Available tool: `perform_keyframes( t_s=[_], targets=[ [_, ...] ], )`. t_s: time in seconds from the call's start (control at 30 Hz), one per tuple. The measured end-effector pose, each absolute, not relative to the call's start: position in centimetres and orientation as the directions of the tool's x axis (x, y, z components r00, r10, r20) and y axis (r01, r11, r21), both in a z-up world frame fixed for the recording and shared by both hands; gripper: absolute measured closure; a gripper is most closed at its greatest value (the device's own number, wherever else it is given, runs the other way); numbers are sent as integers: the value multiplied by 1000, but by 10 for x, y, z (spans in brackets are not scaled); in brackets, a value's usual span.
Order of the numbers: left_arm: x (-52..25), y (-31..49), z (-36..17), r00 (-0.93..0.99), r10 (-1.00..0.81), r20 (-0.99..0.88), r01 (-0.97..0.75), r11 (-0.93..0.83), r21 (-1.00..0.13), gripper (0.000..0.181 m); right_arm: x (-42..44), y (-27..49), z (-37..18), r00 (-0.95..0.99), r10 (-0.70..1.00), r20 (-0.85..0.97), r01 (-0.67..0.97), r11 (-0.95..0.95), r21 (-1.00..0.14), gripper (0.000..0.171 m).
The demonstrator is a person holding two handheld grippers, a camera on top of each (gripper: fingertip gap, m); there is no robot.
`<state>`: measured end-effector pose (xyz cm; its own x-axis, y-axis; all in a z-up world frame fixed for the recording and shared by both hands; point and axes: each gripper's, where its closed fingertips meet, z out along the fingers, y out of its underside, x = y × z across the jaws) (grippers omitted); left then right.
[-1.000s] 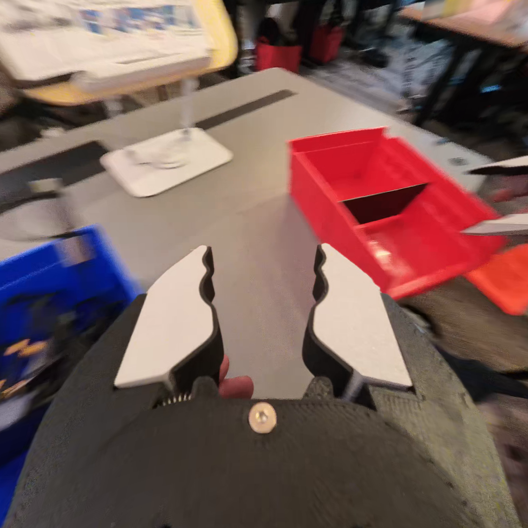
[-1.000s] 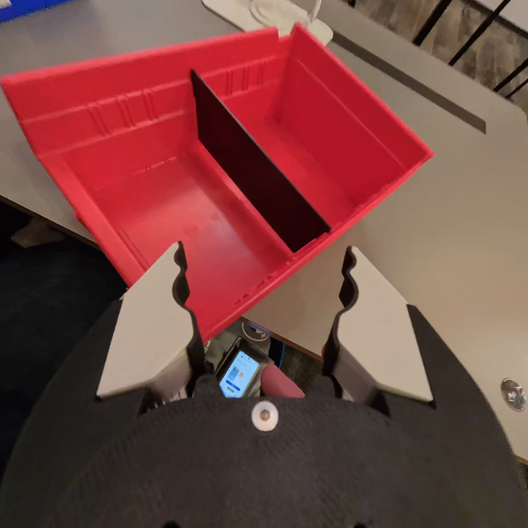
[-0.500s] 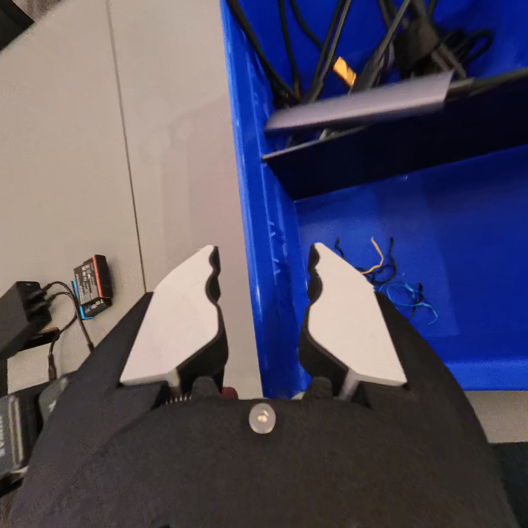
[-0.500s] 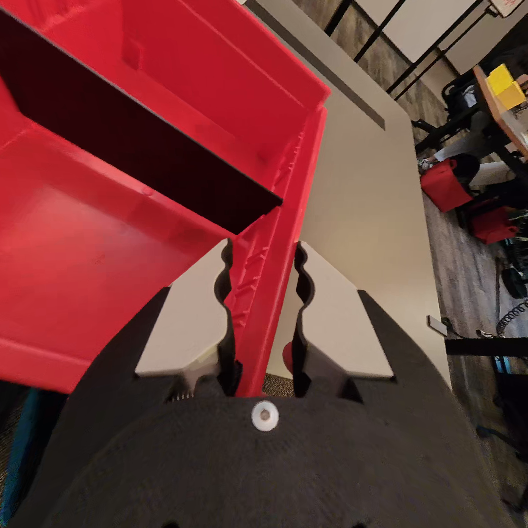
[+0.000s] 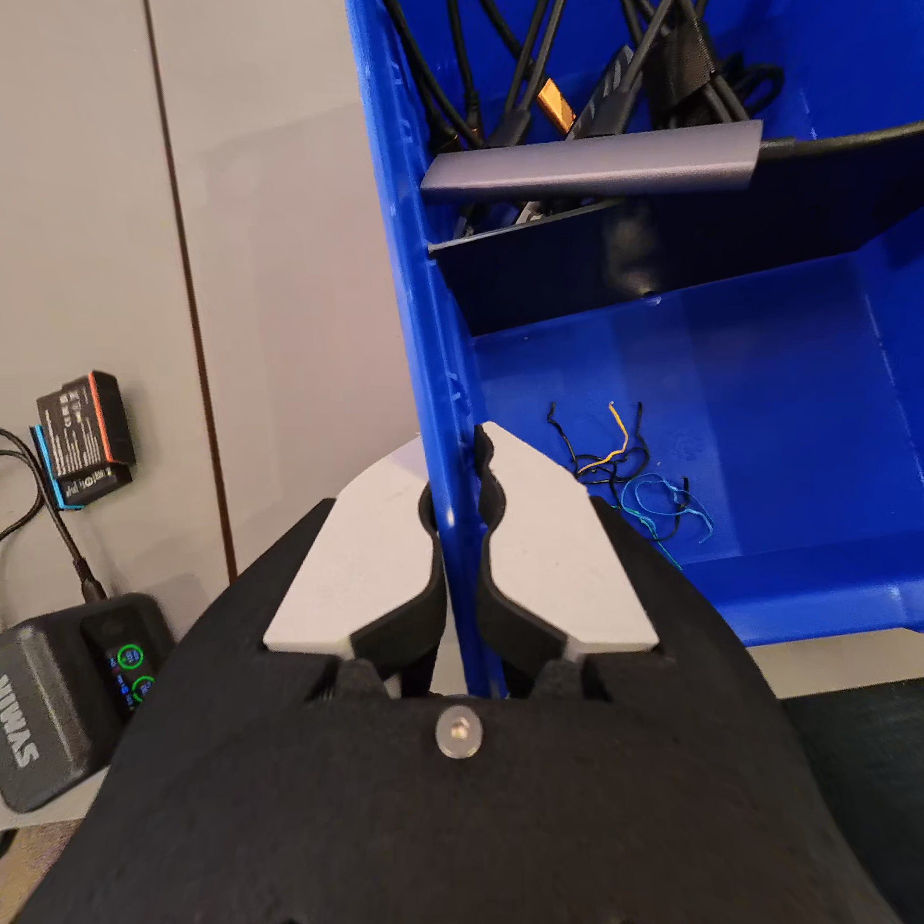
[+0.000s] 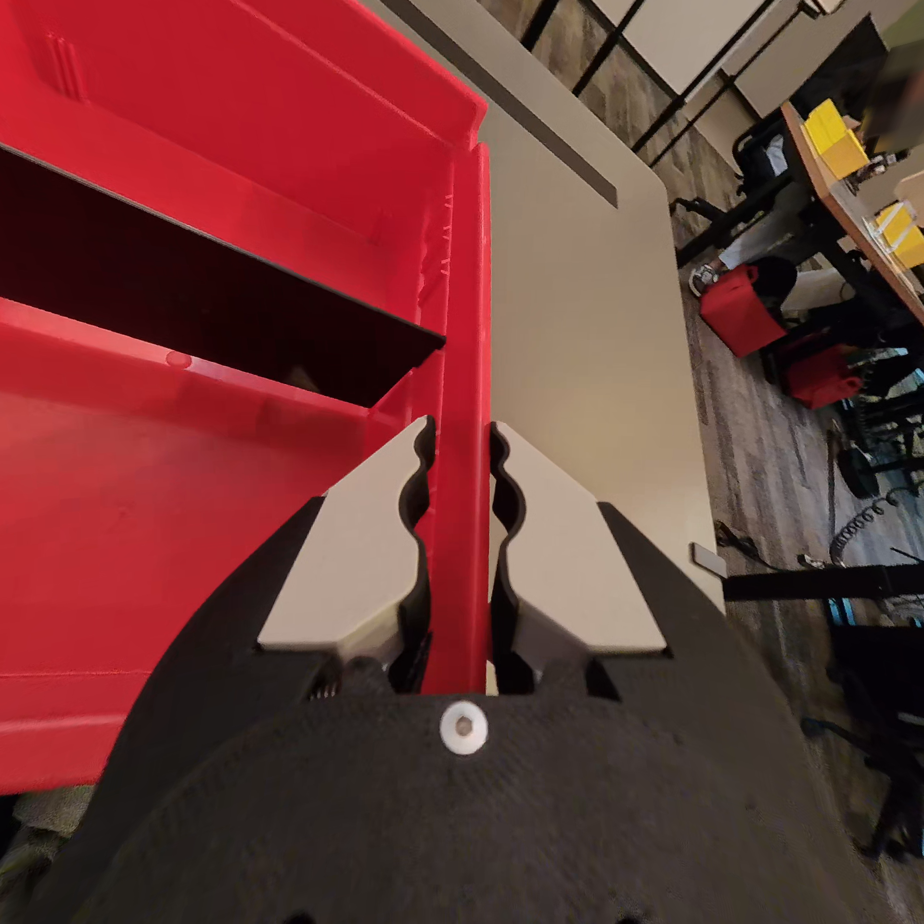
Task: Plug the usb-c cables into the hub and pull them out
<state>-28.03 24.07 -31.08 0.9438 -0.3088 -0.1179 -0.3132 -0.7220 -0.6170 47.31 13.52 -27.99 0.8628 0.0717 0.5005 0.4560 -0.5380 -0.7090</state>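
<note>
Hub [image 5: 590,165], perhaps several cables [image 5: 505,80]

Writing on charger [image 5: 45,720], battery [image 5: 82,435].

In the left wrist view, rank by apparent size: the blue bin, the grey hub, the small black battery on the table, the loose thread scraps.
1. blue bin
2. grey hub
3. thread scraps and black battery look alike; differing camera distance leaves their order unsure.

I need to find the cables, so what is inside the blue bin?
Blue bin: black cables and a grey hub behind the black divider; thread scraps in front. What lies beneath the cables is hidden.
</note>
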Motion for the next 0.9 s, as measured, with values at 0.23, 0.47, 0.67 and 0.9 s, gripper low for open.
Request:
perform_keyframes(
  t_s=[0.23, 0.47, 0.67, 0.9],
  targets=[
    [-319, 237, -311, 939, -309, -153, -334, -703, -628, 173, 533, 136, -279, 852, -34, 523, 407, -586, -701, 153],
    [-346, 247, -311, 927, -338, -161, -359, -684, -635, 172, 569, 140, -279, 835, -99, 541, 377, -615, -693, 152],
    [-350, 253, -311, 919, -363, -156, -373, -667, -645, 172, 575, 143, -278, 822, -113, 559, 379, -624, -684, 151],
    [-351, 255, -292, 893, -346, -286, -444, -586, -678, 136, 573, 135, -259, 786, -144, 602, 418, -593, -688, 126]
  ],
)
